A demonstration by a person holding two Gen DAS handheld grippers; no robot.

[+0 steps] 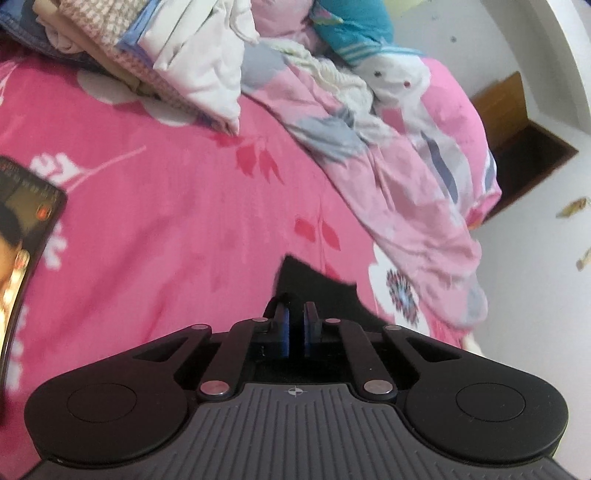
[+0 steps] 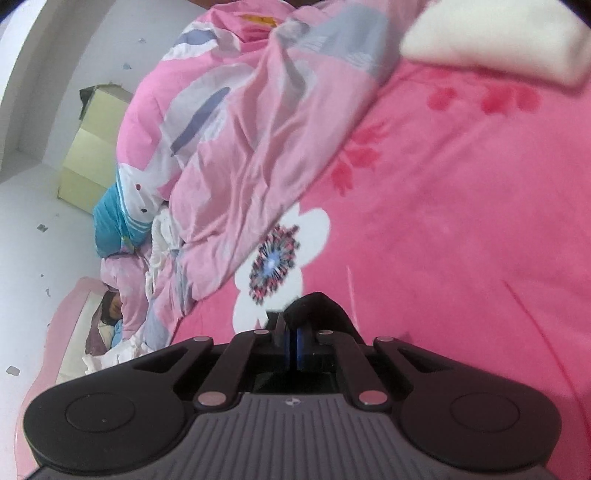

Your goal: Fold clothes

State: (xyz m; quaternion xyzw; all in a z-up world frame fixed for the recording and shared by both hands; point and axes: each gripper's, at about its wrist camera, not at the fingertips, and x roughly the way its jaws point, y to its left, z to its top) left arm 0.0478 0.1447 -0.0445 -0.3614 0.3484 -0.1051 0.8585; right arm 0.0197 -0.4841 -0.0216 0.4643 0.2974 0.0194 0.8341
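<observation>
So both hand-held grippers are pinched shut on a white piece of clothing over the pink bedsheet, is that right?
Not quite: the cloth is black, not white. The left wrist view shows the left hand-held gripper shut on the black cloth, and the right hand-held gripper pinches it too, over the pink bedsheet.

Count: 1 black garment, 1 pink quilt, 1 phone, 1 stack of folded clothes, roughly 4 items, blurred. 1 teal-striped piece. 2 grippers: left gripper, right gripper.
</observation>
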